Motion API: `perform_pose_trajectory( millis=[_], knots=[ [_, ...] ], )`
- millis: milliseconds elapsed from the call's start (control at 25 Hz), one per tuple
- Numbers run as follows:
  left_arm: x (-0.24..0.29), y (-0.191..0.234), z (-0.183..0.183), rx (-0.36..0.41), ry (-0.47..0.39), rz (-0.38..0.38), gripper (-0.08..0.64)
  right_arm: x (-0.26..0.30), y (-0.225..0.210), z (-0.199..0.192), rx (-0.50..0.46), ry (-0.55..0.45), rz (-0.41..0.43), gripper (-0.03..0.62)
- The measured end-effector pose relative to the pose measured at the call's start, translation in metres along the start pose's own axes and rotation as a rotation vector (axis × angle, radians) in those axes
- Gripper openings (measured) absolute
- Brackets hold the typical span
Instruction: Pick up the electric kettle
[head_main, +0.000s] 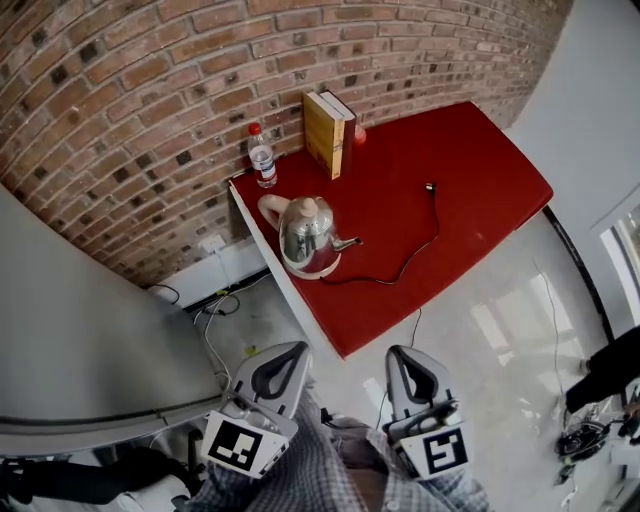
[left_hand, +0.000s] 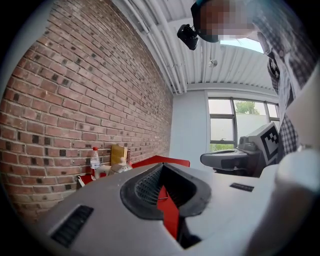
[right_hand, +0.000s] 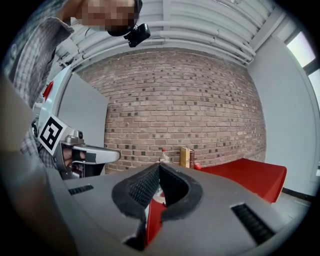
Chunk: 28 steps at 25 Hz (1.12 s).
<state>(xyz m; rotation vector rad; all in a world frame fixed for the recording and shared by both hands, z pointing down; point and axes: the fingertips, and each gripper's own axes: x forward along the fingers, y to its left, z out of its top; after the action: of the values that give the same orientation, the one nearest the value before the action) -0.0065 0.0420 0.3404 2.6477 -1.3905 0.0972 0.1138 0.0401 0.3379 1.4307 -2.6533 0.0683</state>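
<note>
The electric kettle (head_main: 311, 236) is shiny steel with a cream handle and stands near the left edge of the red table (head_main: 460, 160). Its black cord (head_main: 405, 262) trails right to a loose plug. Both grippers are low in the head view, short of the table's near edge and well away from the kettle. My left gripper (head_main: 289, 352) is shut and empty, and so is my right gripper (head_main: 404, 354). In the left gripper view the kettle (left_hand: 121, 165) shows small and far off beyond the shut left gripper (left_hand: 162, 167). The right gripper (right_hand: 160, 165) largely hides the kettle.
A water bottle (head_main: 263, 155) with a red cap and upright books (head_main: 329, 133) stand at the table's back by the brick wall (head_main: 130, 90). A grey panel (head_main: 80, 330) rises at the left. Cables lie on the glossy floor (head_main: 480, 320) below the table.
</note>
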Motion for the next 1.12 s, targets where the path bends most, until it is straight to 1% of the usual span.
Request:
perform_pose_trajectory(
  millis=[240, 400, 880, 1120],
  knots=[
    [0.024, 0.034, 0.007, -0.002, 0.023, -0.031, 0.006, 0.04, -0.005, 0.009, -0.003, -0.002, -0.017, 0.006],
    [0.042, 0.057, 0.012, -0.008, 0.02, -0.056, 0.006, 0.064, -0.008, 0.009, -0.011, 0.023, -0.039, 0.006],
    [0.088, 0.113, 0.014, 0.011, 0.049, -0.182, 0.006, 0.129, -0.018, 0.014, -0.002, 0.046, -0.145, 0.006],
    [0.1, 0.142, 0.003, -0.028, 0.078, -0.219, 0.006, 0.157, -0.017, 0.011, 0.006, 0.081, -0.185, 0.007]
  ],
)
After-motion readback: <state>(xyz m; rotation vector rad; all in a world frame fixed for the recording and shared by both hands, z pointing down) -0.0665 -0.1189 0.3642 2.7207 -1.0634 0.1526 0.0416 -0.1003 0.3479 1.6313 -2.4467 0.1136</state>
